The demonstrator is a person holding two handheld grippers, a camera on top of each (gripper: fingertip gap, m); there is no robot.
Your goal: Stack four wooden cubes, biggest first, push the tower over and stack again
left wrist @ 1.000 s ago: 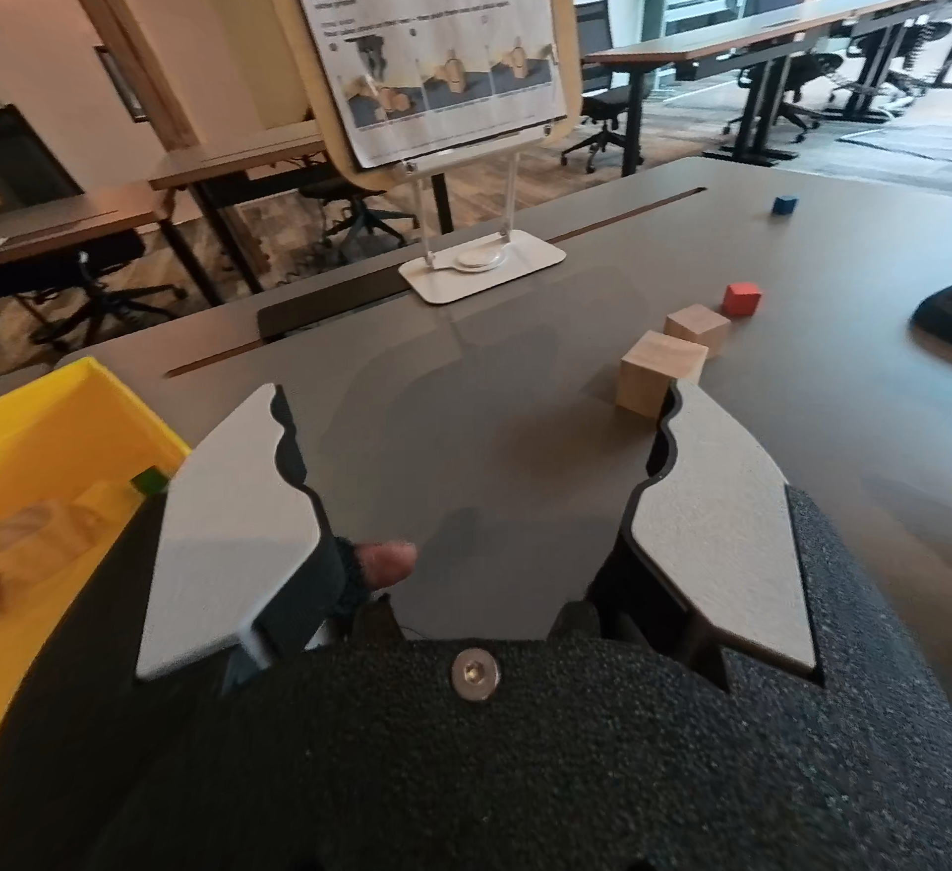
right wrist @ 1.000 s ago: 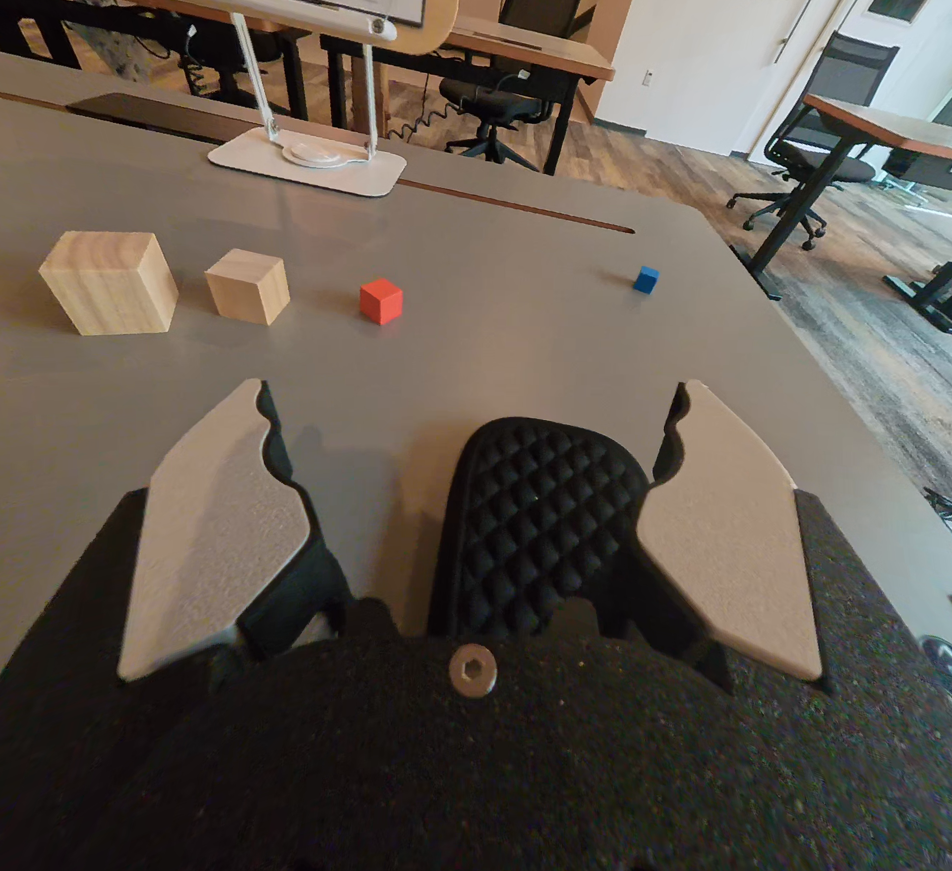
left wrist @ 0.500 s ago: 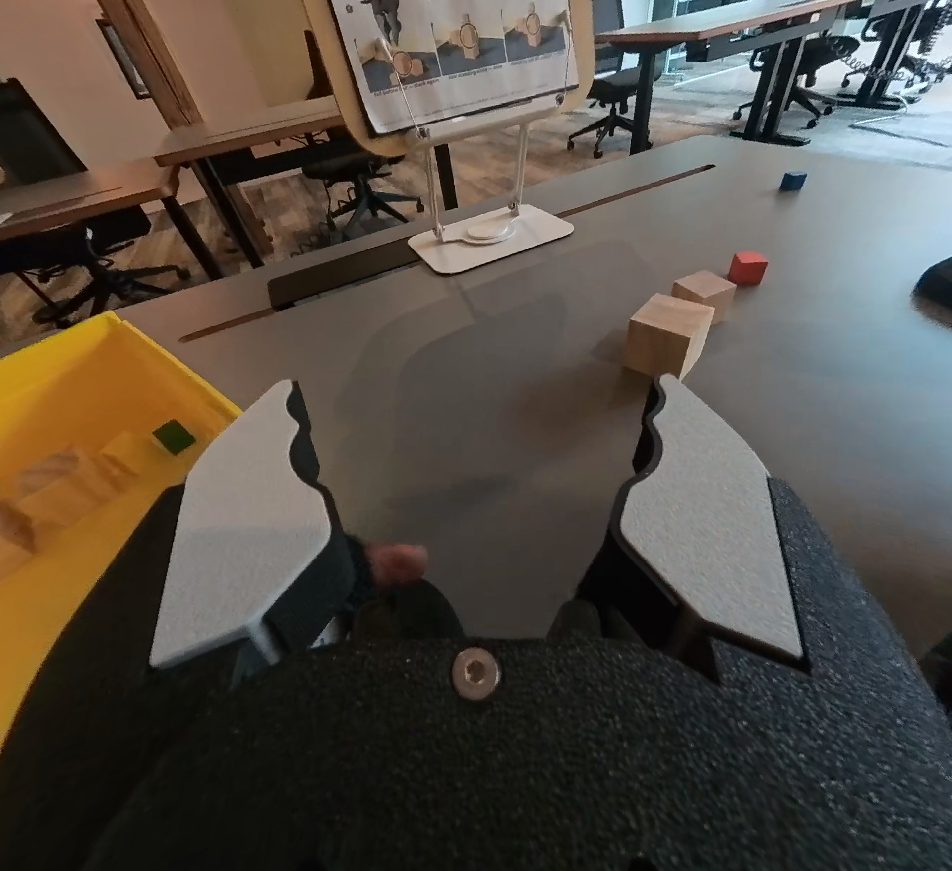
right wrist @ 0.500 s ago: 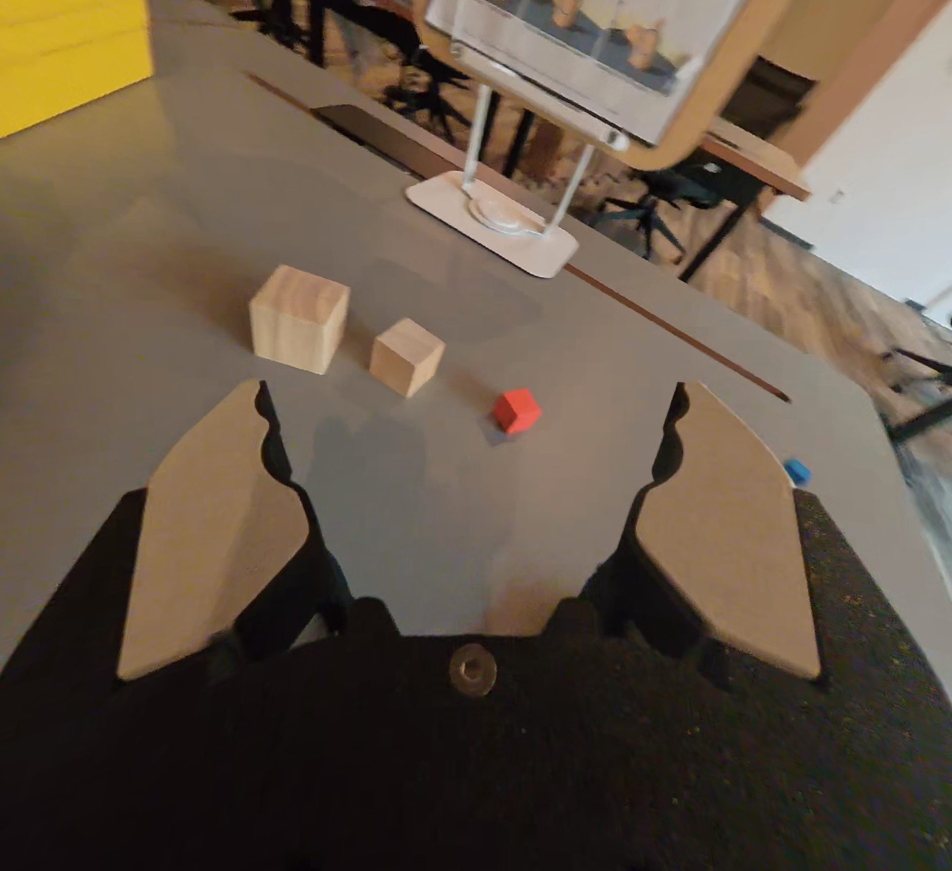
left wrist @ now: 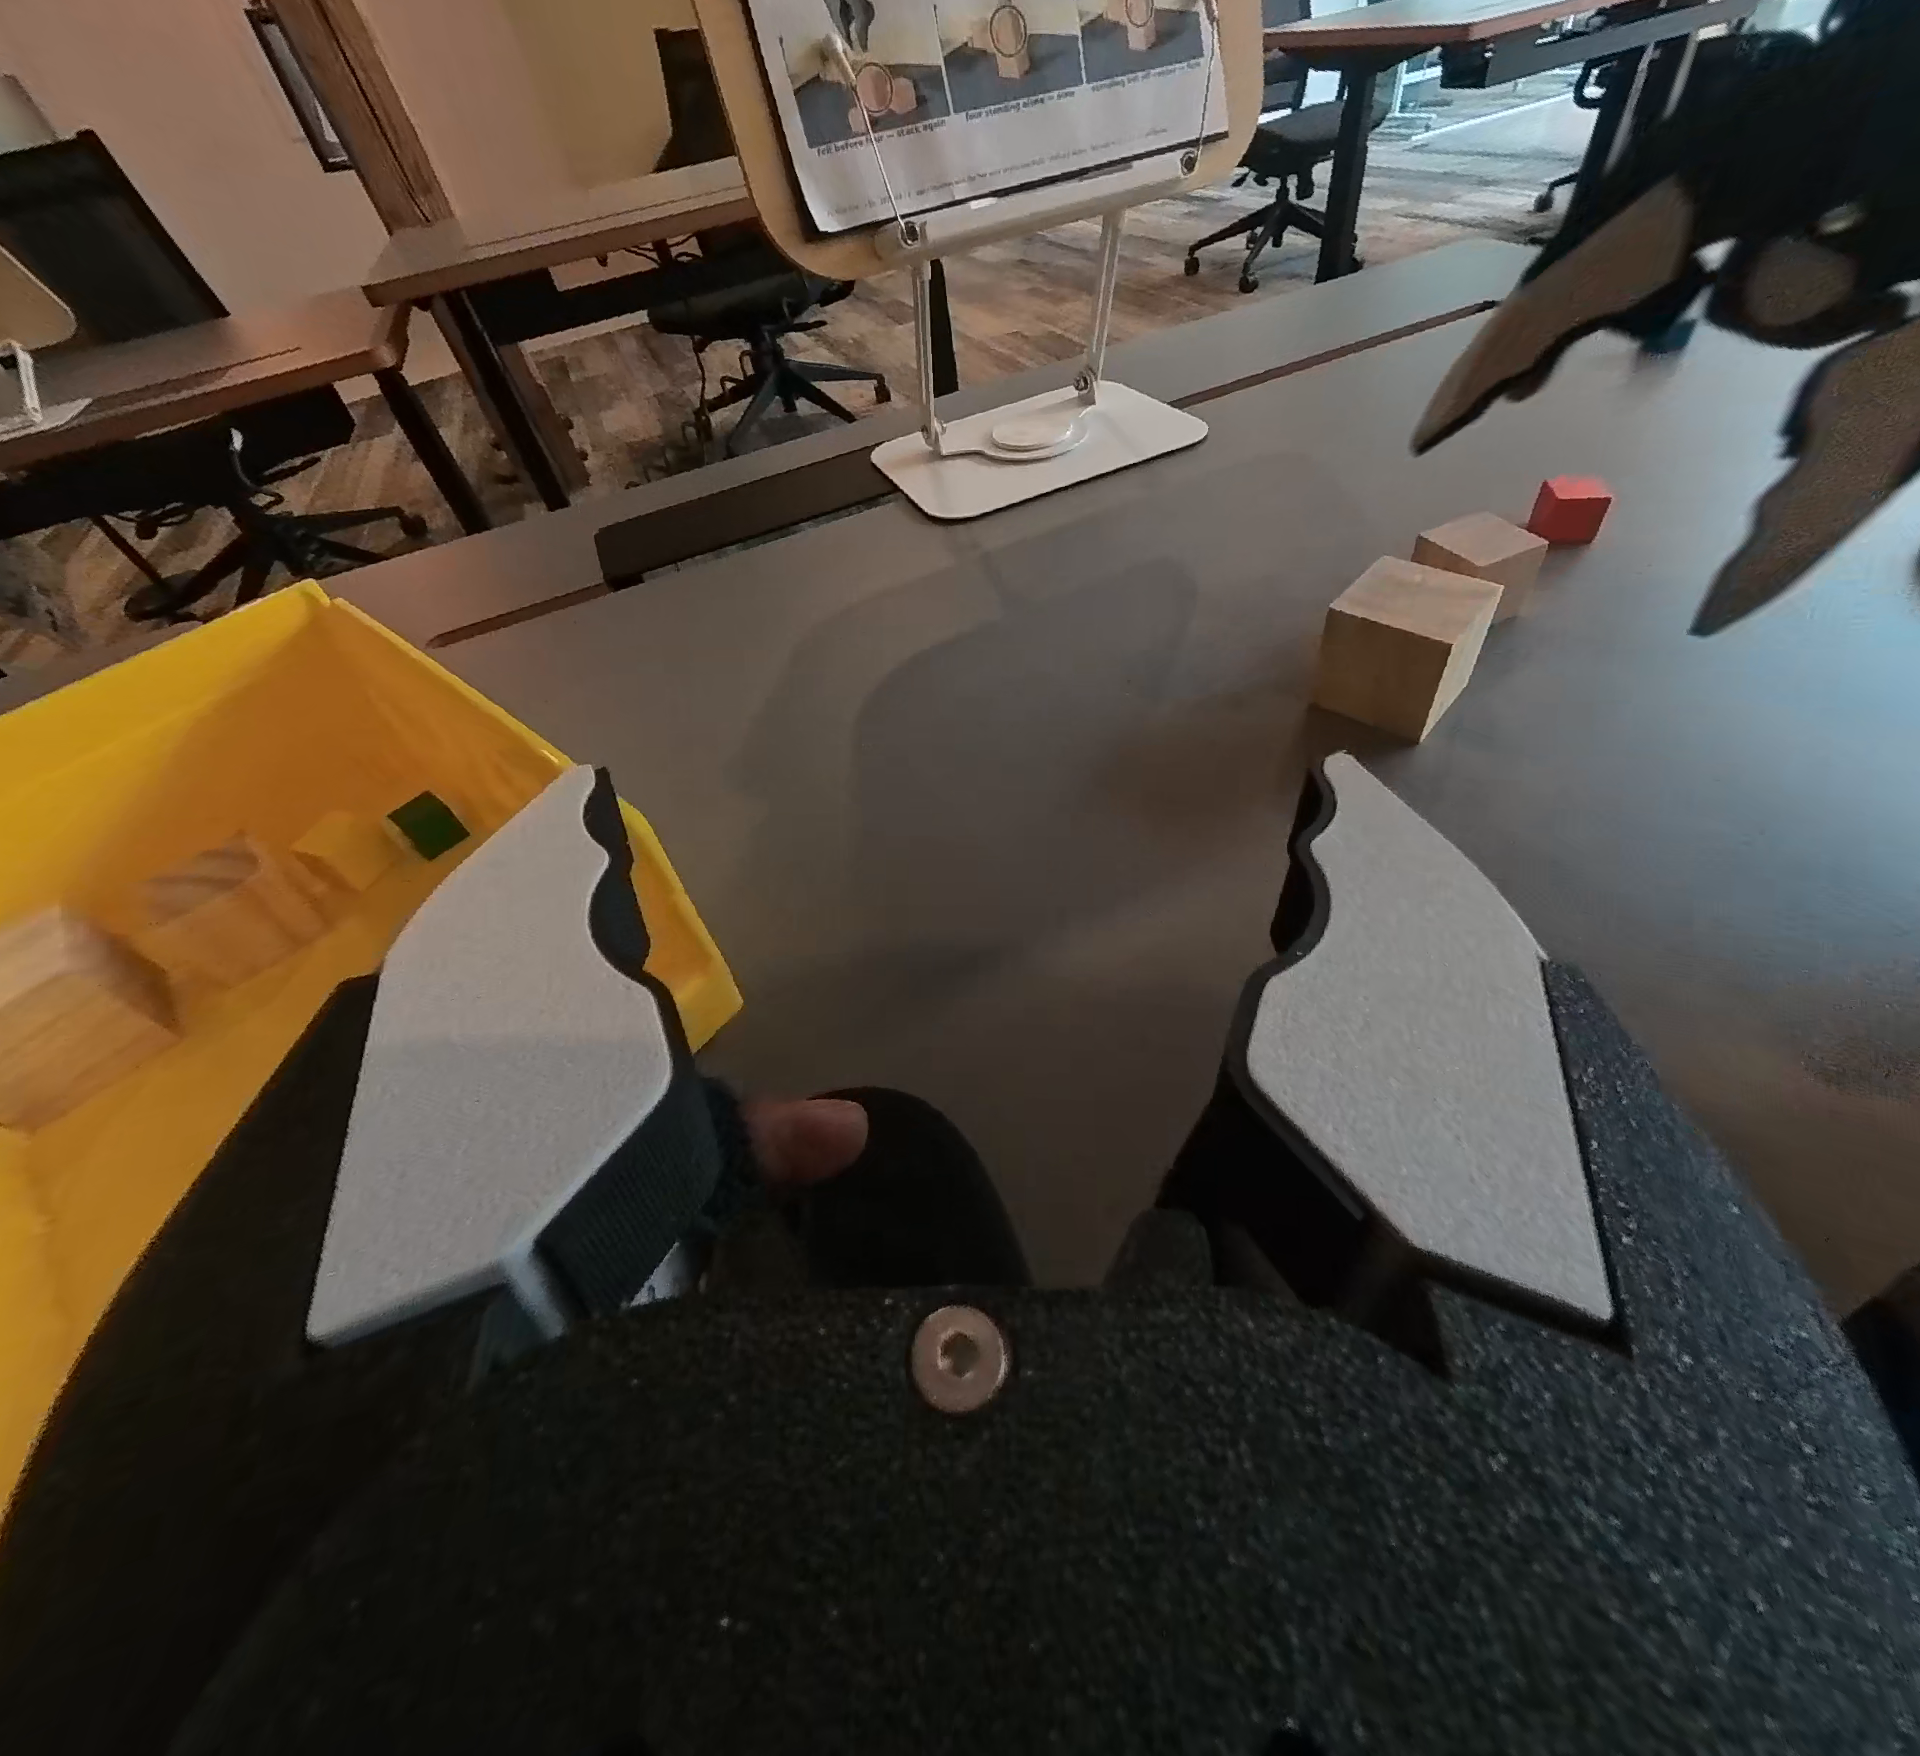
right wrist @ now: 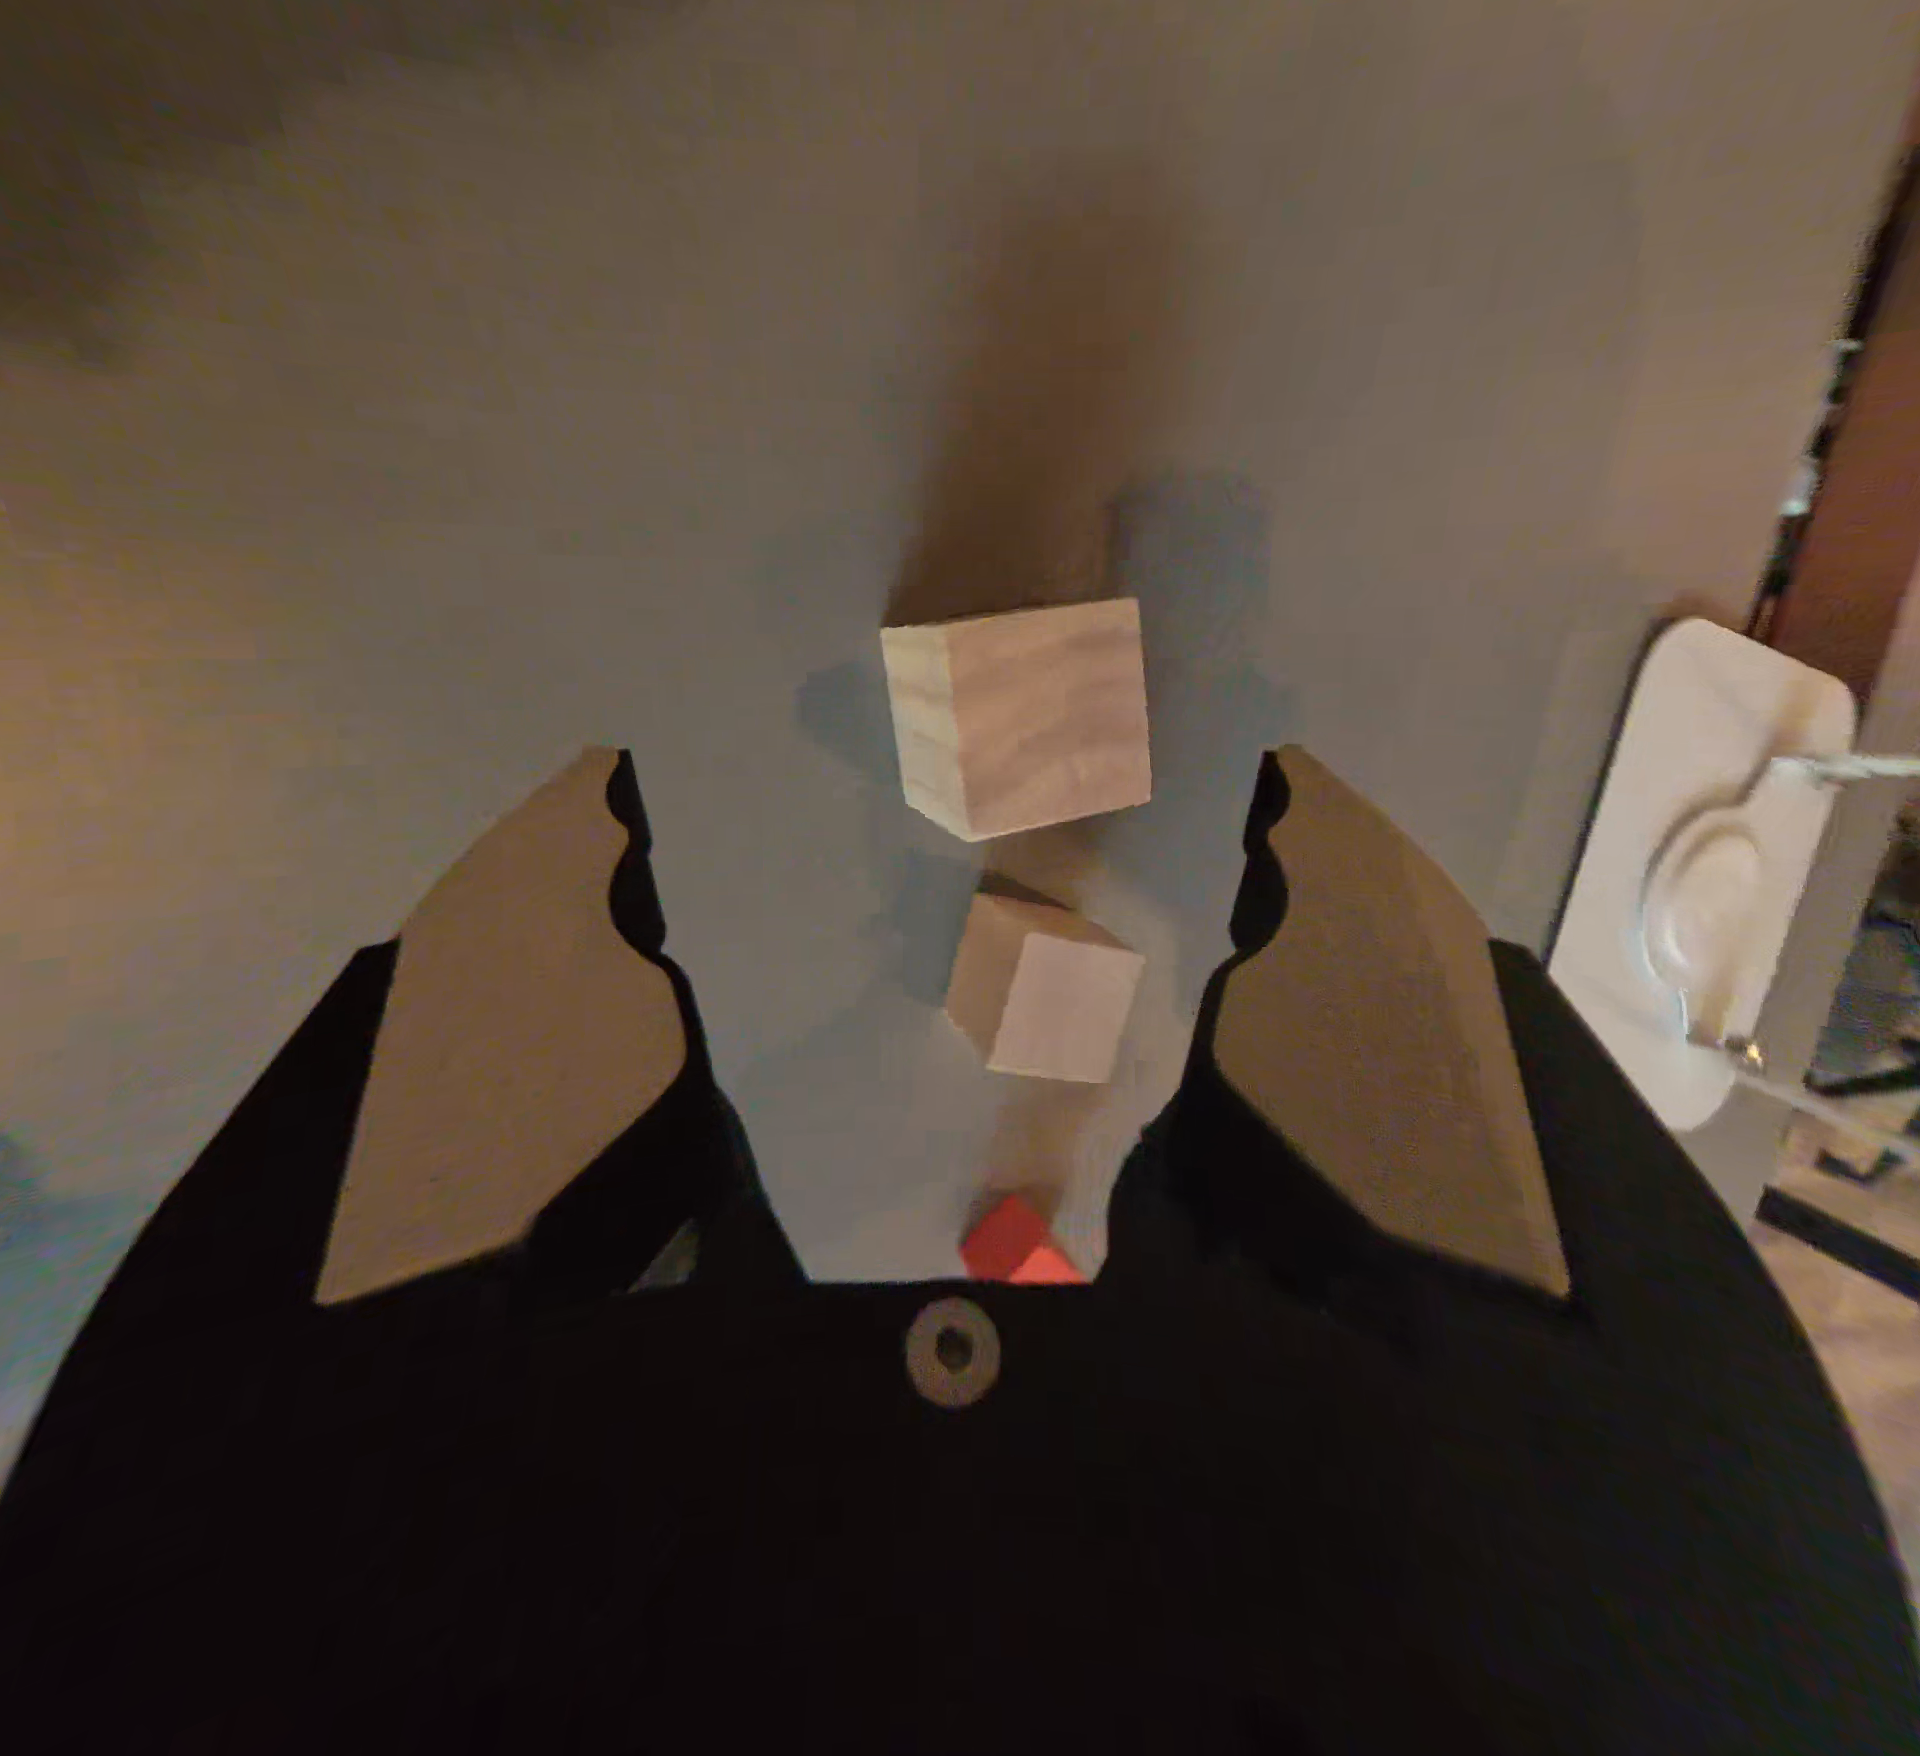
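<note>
A big plain wooden cube [left wrist: 1403,646] [right wrist: 1023,714], a smaller plain cube [left wrist: 1481,558] [right wrist: 1049,989] and a small red cube [left wrist: 1574,509] [right wrist: 1013,1254] stand in a row on the grey table [left wrist: 1039,719]. My right gripper [right wrist: 940,833] is open and empty, raised above the row and looking down on it. It shows in the left wrist view [left wrist: 1558,522] at the right. My left gripper [left wrist: 961,833] is open and empty, low over the table near the front, left of the big cube. The blue cube is out of view.
A yellow bin [left wrist: 260,719] with wooden blocks and a green cube [left wrist: 426,823] stands at the left. A white stand [left wrist: 1039,454] [right wrist: 1714,896] with an instruction sheet stands at the table's back. Office desks and chairs are beyond.
My right gripper rose from a black pad, swung left and tilted down over the row of cubes. My left gripper drew back and left, so more of the yellow bin shows.
</note>
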